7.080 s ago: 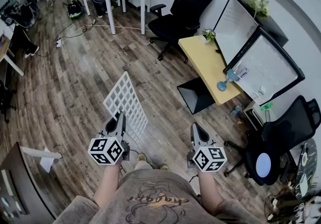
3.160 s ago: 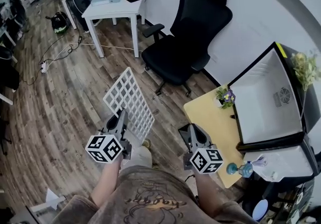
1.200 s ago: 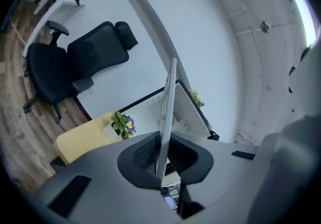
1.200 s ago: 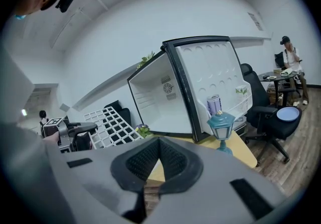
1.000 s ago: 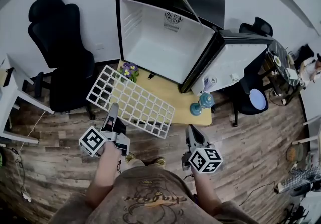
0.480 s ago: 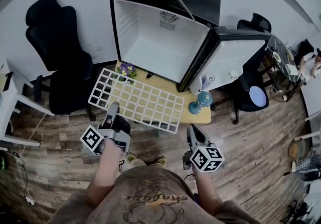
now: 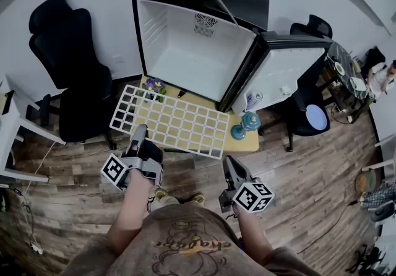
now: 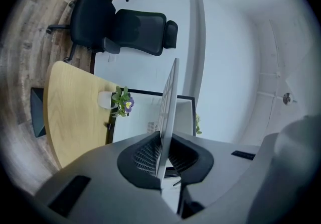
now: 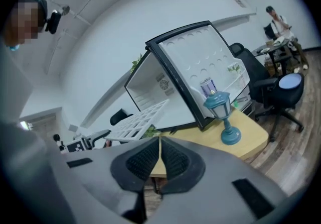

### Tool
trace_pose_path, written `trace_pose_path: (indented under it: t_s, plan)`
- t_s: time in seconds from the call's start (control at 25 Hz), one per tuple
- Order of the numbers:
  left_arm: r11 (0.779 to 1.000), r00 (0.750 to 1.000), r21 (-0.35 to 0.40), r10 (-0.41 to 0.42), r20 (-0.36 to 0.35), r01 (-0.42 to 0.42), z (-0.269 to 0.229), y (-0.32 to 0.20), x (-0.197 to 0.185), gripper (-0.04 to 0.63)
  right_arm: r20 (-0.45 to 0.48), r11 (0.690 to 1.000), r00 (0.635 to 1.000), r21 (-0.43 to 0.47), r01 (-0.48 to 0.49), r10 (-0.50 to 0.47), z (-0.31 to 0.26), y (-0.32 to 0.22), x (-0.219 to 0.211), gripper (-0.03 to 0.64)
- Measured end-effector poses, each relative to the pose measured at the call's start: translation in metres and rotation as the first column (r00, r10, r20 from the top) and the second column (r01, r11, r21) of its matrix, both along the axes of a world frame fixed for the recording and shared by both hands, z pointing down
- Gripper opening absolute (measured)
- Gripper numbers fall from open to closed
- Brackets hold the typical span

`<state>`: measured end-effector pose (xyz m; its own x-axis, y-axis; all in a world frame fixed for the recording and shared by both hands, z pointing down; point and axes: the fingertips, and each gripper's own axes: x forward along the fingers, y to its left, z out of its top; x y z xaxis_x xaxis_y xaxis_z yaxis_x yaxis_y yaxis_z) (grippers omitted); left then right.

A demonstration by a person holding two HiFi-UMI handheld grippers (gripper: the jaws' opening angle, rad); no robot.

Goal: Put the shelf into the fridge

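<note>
Shelf status: not in yet. Your left gripper has its jaws clamped on the near left edge of the white grid. In the left gripper view the wire panel runs edge-on straight out from between the pads. The grid hangs roughly flat over the yellow table, its far edge near the small flower pot, just short of the fridge opening. No part of it is inside the cabinet as far as I can see.

Your right gripper is empty, jaws pressed together with nothing between them. It sits low by the table's near edge, apart from the shelf.

Fridge door is swung wide. Interior is bare white, with support ribs showing on the left wall. Blue lamp stands on the table, just beside the shelf's right corner.

Left to do, my read: line the grid up with the opening, slide it onto a pair of ribs, push it back, release. With a one-sided grip the free end may sag or twist, so consider taking the right edge with the idle gripper. Watch the lamp and pot going in.
</note>
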<state>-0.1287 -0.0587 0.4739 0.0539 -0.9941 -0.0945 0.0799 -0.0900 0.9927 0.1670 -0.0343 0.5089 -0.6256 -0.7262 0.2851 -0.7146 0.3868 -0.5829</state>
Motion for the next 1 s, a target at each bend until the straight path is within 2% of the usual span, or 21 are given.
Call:
trace_pose_path:
  t_s: [0.12, 0.28, 0.48, 0.6, 0.8, 1.0]
  plan:
    - [1.000, 1.000, 0.004, -0.004, -0.013, 0.005, -0.001, -0.002, -0.002, 0.048, 0.127, 0.999, 0.991, -0.006, 0.040, -0.039, -0.005, 0.003, -0.012, 0.063]
    - [1.000, 1.000, 0.012, -0.014, -0.026, 0.014, -0.003, -0.003, -0.004, 0.048, 0.242, 0.995, 0.966, -0.013, 0.095, -0.089, -0.009, 0.006, -0.027, 0.138]
    - [1.000, 0.999, 0.009, -0.009, -0.031, 0.009, -0.004, -0.003, -0.004, 0.049, 0.382, 0.991, 0.918, -0.027, 0.128, -0.108, -0.017, 0.009, -0.046, 0.185]
    - [1.000, 0.999, 0.011, -0.006, -0.036, 0.006, -0.003, -0.003, -0.003, 0.048, 0.446, 0.990, 0.889, -0.038, 0.133, -0.102, -0.021, 0.006, -0.055, 0.187]
    - [1.000, 0.999, 0.012, 0.006, -0.038, -0.005, -0.002, -0.002, 0.001, 0.048, 0.497, 0.990, 0.860, -0.014, 0.140, -0.115, -0.032, -0.002, -0.069, 0.181]
    - [1.000, 0.999, 0.005, 0.022, -0.038, -0.022, 0.004, 0.002, 0.006, 0.048, 0.506, 0.991, 0.855, 0.003, 0.131, -0.114, -0.036, -0.011, -0.074, 0.146]
